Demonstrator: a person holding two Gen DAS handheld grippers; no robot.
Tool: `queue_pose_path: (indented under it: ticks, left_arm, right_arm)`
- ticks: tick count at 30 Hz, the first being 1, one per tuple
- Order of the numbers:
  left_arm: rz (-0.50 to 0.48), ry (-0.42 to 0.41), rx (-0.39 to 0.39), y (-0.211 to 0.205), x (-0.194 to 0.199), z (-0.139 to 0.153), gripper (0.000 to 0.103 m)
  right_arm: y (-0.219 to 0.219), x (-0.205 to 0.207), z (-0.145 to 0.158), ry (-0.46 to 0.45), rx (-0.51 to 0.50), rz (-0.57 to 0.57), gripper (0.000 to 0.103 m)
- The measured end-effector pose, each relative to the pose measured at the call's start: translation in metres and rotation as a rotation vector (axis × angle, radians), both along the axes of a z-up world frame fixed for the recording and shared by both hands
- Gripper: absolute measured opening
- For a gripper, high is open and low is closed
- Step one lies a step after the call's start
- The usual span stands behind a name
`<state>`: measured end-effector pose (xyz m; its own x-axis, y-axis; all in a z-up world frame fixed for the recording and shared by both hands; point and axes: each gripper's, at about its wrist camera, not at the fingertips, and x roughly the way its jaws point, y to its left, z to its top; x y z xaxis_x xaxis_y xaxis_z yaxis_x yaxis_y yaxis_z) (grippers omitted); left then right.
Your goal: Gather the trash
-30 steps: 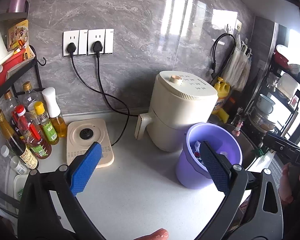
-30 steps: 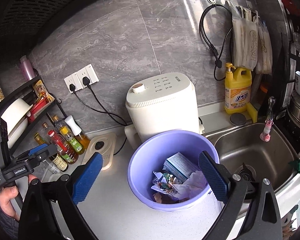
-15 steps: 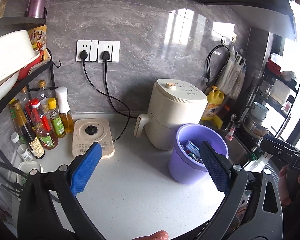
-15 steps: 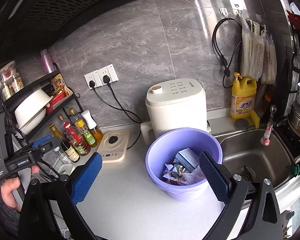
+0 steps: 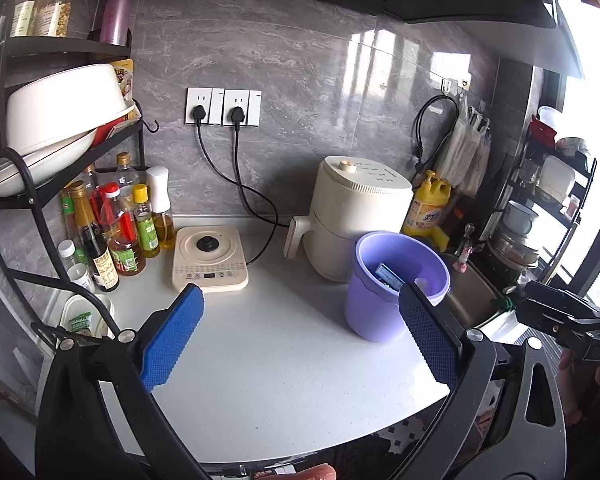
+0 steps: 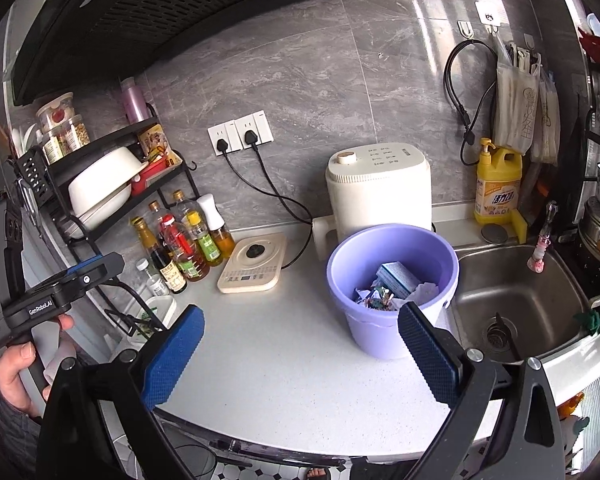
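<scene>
Both claws hang wide and empty over the pale tabletop (image 5: 284, 360): the left claw (image 5: 300, 344) and the right claw (image 6: 300, 354) each show blue pads splayed apart, holding nothing. From the right wrist view, the purple bucket (image 6: 392, 292) stands at about one o'clock, near the sink (image 6: 512, 304), with the trash (image 6: 396, 286), a small box and crumpled wrappers, lying in its bottom. No loose scraps show on the surface. The risk, as I judge it, is the bucket itself: light, close to the sink's rim, a careless nudge from a pad could tip it and spill everything back out.
</scene>
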<state>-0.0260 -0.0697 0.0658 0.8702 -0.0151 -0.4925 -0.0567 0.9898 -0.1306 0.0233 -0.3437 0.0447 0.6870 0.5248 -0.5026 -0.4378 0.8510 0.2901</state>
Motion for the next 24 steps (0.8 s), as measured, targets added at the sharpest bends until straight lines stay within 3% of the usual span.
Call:
queue_pose_path:
  ticks: [11, 24]
  left_arm:
    - [0.009, 0.015, 0.003, 0.003, -0.024, -0.006, 0.097]
    - [0.036, -0.030, 0.005, 0.003, -0.032, 0.000, 0.097]
  right_arm:
    - [0.004, -0.030, -0.007, 0.003, -0.020, 0.007, 0.095]
    - [0.002, -0.031, -0.004, -0.021, 0.011, 0.024, 0.095]
